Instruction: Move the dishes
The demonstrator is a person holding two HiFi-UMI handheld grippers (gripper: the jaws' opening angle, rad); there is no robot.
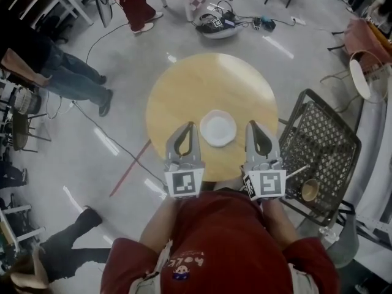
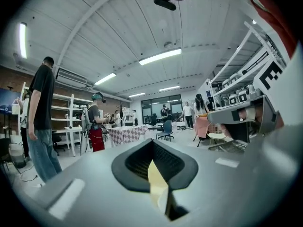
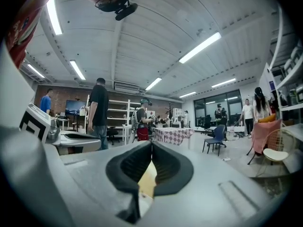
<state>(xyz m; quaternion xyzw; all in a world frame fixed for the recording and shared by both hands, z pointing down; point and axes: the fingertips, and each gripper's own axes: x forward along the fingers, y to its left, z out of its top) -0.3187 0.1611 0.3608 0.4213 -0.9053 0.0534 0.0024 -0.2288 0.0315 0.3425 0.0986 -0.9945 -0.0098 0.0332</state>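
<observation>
A shallow white round dish [image 1: 218, 128] lies on the round light-wooden counter [image 1: 208, 84]. It sits in the part of the top closest to the person in the red shirt [image 1: 226, 244], and its opening faces up. All places below are given from this dish.

The left hand-held gripper [image 1: 190, 127] is just to the left of the dish. In the head view a small strip of wood shows between its tip and the dish rim, so the two look apart. In the left gripper view the two dark pads meet at the tip [image 2: 152, 141], so it is fully closed and has nothing in its hold. Only the yellow wood and a pale patch show through the hollow behind the tip.

The right hand-held gripper [image 1: 252, 125] is just to the right of the dish, also with a strip of wood between. In the right gripper view its pads are pressed together at the tip [image 3: 151, 143] in the same way, closed on nothing.

Both point away from the person, so the dish is between them.

Further to the right of the dish, off the counter, stands a black metal mesh chair [image 1: 324, 139]. A small tan bowl [image 1: 309, 190] rests on its seat.
</observation>
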